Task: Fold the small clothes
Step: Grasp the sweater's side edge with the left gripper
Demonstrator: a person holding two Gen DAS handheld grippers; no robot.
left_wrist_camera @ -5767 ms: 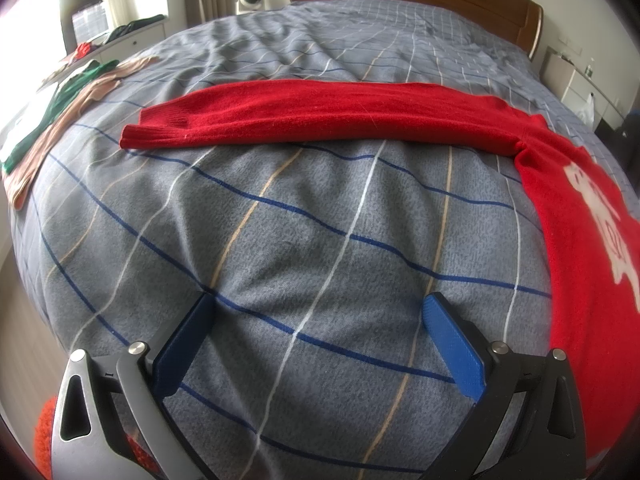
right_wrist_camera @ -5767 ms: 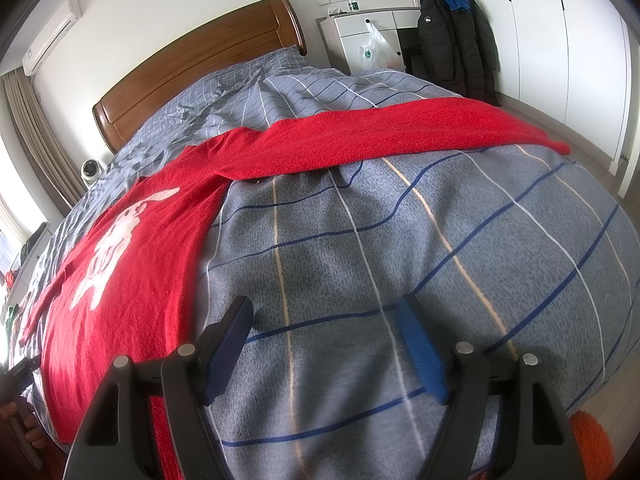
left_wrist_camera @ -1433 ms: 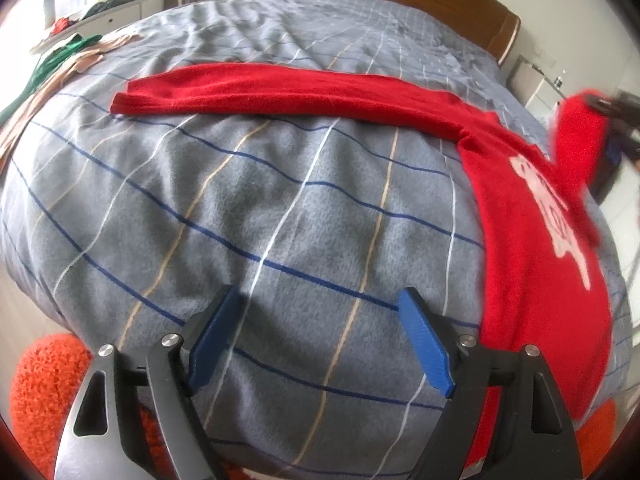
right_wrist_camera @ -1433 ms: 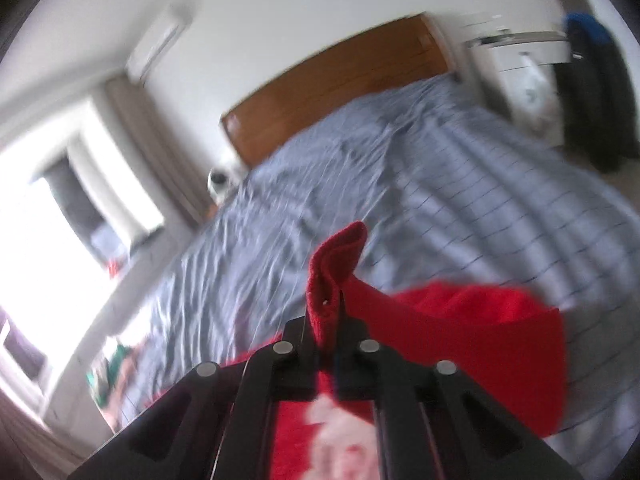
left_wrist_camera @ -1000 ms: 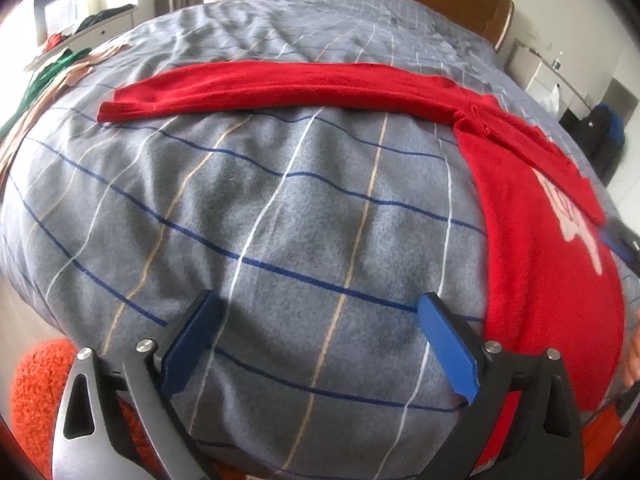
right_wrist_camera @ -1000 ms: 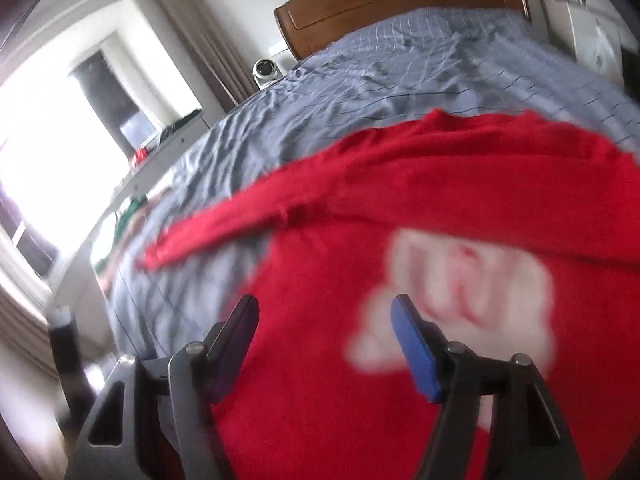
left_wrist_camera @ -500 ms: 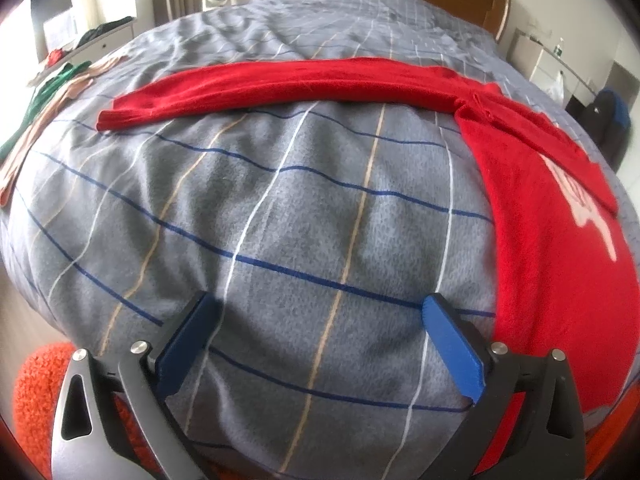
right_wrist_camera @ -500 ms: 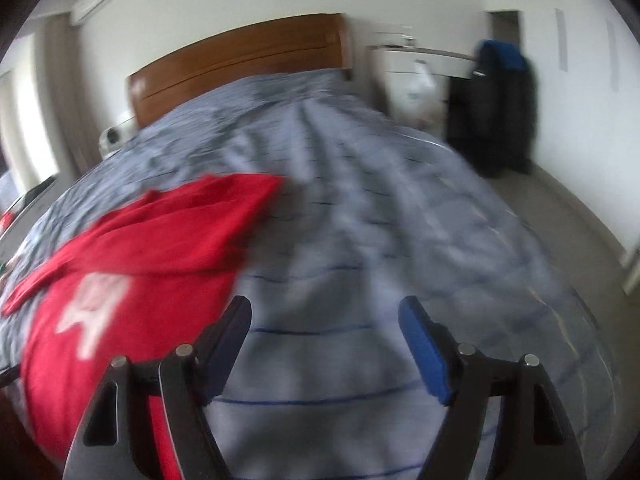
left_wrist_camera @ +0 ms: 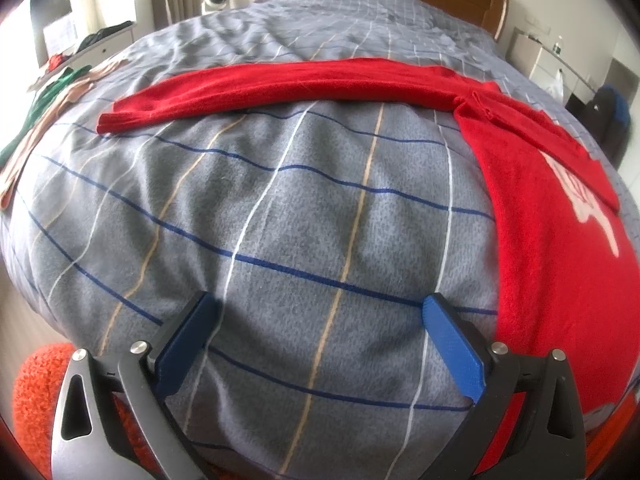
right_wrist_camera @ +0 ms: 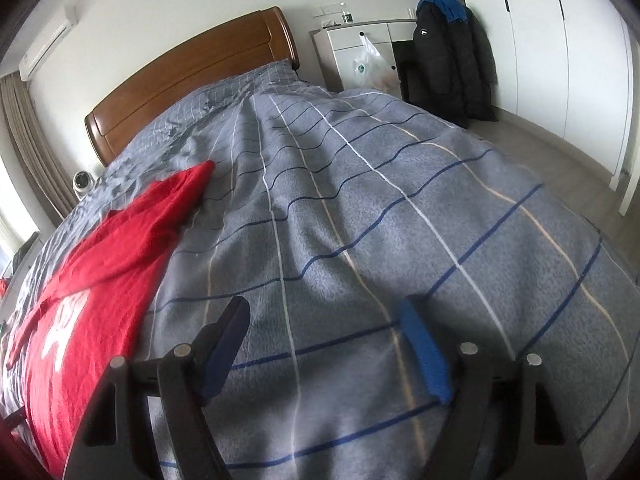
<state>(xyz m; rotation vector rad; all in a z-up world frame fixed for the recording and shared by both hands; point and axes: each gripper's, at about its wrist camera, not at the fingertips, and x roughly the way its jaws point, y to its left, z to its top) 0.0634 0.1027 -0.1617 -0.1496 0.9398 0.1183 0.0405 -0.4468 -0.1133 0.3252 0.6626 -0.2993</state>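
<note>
A red sweater [left_wrist_camera: 532, 200] with a white print lies flat on the grey striped bed cover [left_wrist_camera: 280, 208]. Its left sleeve [left_wrist_camera: 280, 84] stretches out straight to the left. Its other sleeve lies folded across the chest over the print; in the right wrist view it [right_wrist_camera: 132, 232] shows at the left. My left gripper [left_wrist_camera: 320, 344] is open and empty, low over the cover near the bed's front edge, left of the sweater's body. My right gripper [right_wrist_camera: 324, 344] is open and empty over bare cover, to the right of the sweater.
Green and beige clothes [left_wrist_camera: 52, 92] lie at the bed's left edge. An orange fluffy thing [left_wrist_camera: 36, 392] sits on the floor at lower left. A wooden headboard [right_wrist_camera: 192, 76], a white dresser [right_wrist_camera: 360, 52] with a hanging black jacket [right_wrist_camera: 448, 56] and wardrobes stand beyond.
My right gripper carried the right sleeve over the chest, let it go and swung right off the sweater to bare cover. My left gripper has barely moved.
</note>
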